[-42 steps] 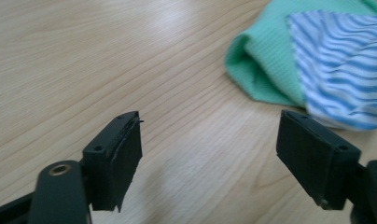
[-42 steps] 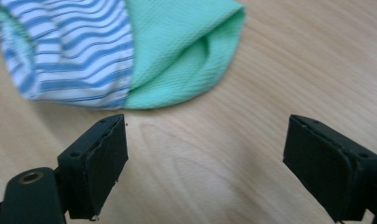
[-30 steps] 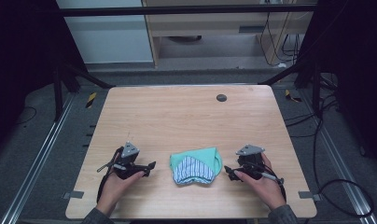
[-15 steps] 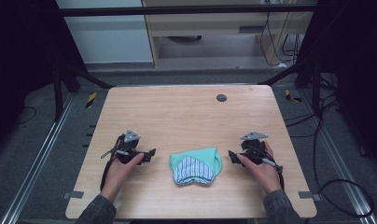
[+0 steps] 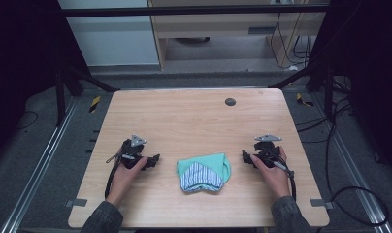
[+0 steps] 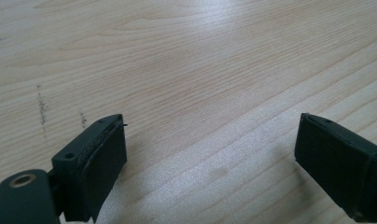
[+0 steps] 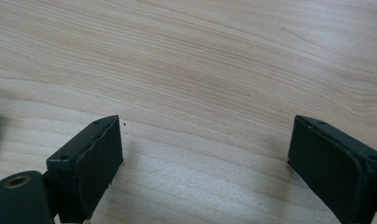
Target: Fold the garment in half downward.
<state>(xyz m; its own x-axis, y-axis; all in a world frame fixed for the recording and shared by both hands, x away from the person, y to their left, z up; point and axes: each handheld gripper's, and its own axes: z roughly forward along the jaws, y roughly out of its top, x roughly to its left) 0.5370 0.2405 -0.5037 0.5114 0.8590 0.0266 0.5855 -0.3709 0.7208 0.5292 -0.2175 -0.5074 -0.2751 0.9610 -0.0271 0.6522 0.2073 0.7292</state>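
Two grippers flank one folded cloth. Left gripper [image 5: 155, 159], held low over bare wood, jaws spread wide with nothing between them, aimed toward the centre. Green-and-striped cloth [image 5: 204, 172] lies crumpled mid-table near the person's edge, apart from both tools. Right gripper [image 5: 245, 158] mirrors the left, jaws likewise parted and empty; likely poised to take the cloth from both sides. Table [image 5: 194, 116] beyond is open, save a small dark disc [image 5: 230, 101] near the far edge.

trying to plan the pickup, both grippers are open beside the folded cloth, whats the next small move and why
Probably slide the right gripper inward to the green striped cloth: its jaws stand open over bare table, and the cloth's edge lies just beside them.
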